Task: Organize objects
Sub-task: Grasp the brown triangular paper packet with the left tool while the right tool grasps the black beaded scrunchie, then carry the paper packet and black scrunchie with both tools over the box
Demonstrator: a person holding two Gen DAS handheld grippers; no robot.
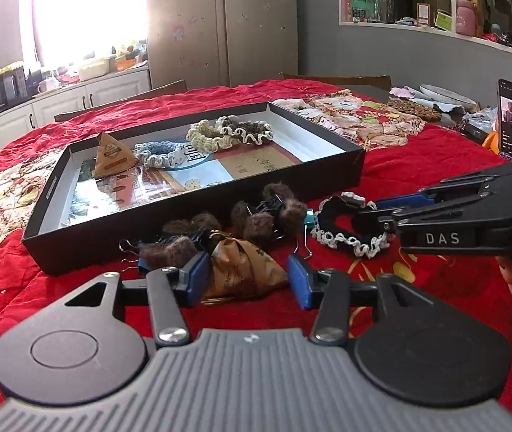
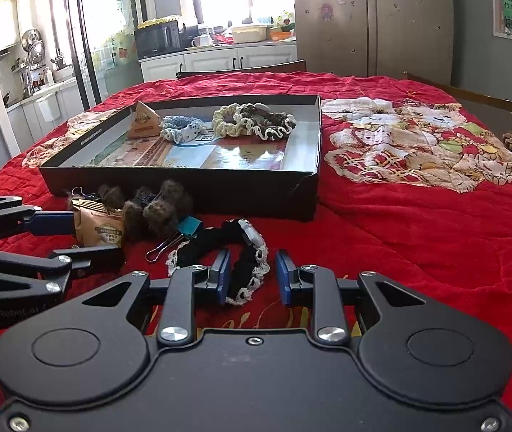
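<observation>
Left wrist view: my left gripper (image 1: 245, 280) sits lowest in frame, jaws spread, a brown paper pouch (image 1: 243, 270) lying between the blue pads, not pinched as far as I can tell. Just past it, furry brown hair clips (image 1: 256, 216) and a teal binder clip (image 1: 309, 217) lie on the red quilt (image 1: 417, 180) covering the table. My right gripper (image 1: 371, 212) reaches in from the right, jaws apart around the black lace scrunchie (image 1: 349, 234). Behind sits the black box (image 1: 198, 216); inside are a triangular pouch (image 1: 113, 156), a blue scrunchie (image 1: 158, 153) and two cream-trimmed scrunchies (image 1: 230, 131).

Right wrist view: right gripper (image 2: 252, 277) nearest, jaws spread on either side of one loop of the black lace scrunchie (image 2: 245, 266), pads not yet pressing it. Left gripper (image 2: 90, 237) enters from the left, straddling the brown paper pouch (image 2: 103, 228). Black box (image 2: 184, 183) stands beyond the clutter.

Progress, my reading: four items boxed; pouch, lace scrunchie, furry clips and binder clips remain outside. Roughly halfway. Both grippers look poised to close.
</observation>
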